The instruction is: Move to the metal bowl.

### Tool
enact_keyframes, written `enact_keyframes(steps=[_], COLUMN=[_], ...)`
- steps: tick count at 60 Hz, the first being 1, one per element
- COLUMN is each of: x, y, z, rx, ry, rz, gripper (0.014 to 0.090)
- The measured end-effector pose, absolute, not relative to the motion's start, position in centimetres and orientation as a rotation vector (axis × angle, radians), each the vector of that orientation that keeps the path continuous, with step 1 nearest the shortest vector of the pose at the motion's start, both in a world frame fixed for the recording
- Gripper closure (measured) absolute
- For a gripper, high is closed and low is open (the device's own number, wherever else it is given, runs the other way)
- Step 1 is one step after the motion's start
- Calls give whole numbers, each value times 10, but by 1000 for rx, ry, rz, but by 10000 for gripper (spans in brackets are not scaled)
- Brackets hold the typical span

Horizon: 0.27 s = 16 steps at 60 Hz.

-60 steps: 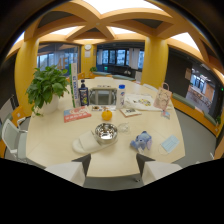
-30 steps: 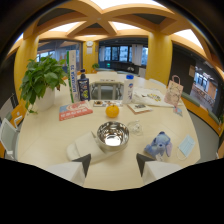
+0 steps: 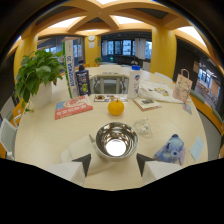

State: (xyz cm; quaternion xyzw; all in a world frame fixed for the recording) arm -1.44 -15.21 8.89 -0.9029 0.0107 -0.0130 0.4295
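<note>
Yellow pillars and dark windows ring the room, and a big round cream table (image 3: 45, 145) fills the middle of it. On it the metal bowl (image 3: 116, 140) sits upright and empty, just ahead of the gripper (image 3: 114, 164) and lined up with the gap between its two fingers. Beyond the bowl lies an orange (image 3: 116, 107); a small clear glass (image 3: 143, 128) stands just beside the bowl's far rim, and a blue plush toy (image 3: 171, 149) lies near the same side, close to one fingertip.

From where I stand, the worry is crowding. If the approach drifts toward the toy's side, a finger could nudge the plush or tip the glass, which looks light and easy to knock. Coming in too low could strike the bowl's near rim and push it along the smooth table, since a thin steel bowl would likely slide rather than resist.

As for the gripper, its fingers are spread wide, roughly as wide as the bowl itself. They hold nothing and touch nothing.
</note>
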Motion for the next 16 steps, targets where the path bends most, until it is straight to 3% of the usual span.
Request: enact_keyframes(steps=[16], x=[-16], y=[-157], z=[91], rx=[-2251], ry=[29], rz=[-46], gripper=[187])
